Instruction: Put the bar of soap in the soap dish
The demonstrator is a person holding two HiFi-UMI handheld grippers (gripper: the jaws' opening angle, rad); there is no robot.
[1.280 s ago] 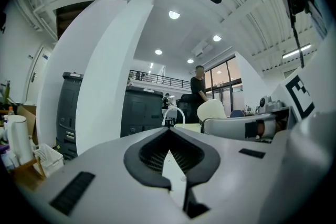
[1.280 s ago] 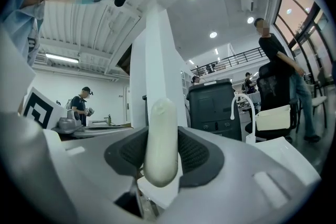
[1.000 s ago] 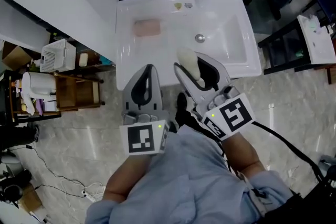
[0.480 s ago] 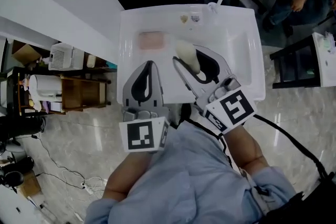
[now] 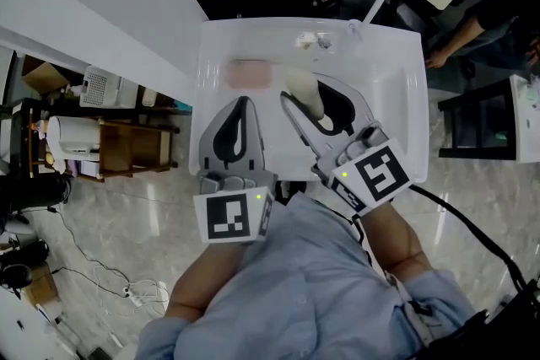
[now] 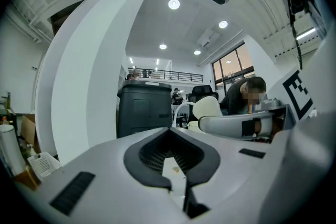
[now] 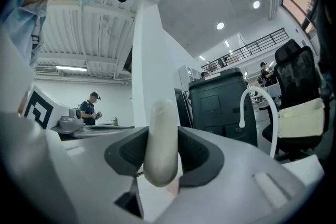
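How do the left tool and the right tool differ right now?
The left tool is empty, jaws together; the right tool is clamped on the cream soap bar. The left tool's tip lies just short of the pink soap dish; the right tool's lies beside it. Both reach over the white sink.

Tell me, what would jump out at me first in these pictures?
The cream bar of soap, clamped upright in the right gripper over the white sink, stands out first. Just beyond it to the left, a pink soap dish lies on the sink's flat part with nothing visible in it. The left gripper hovers shut and empty near the front rim.
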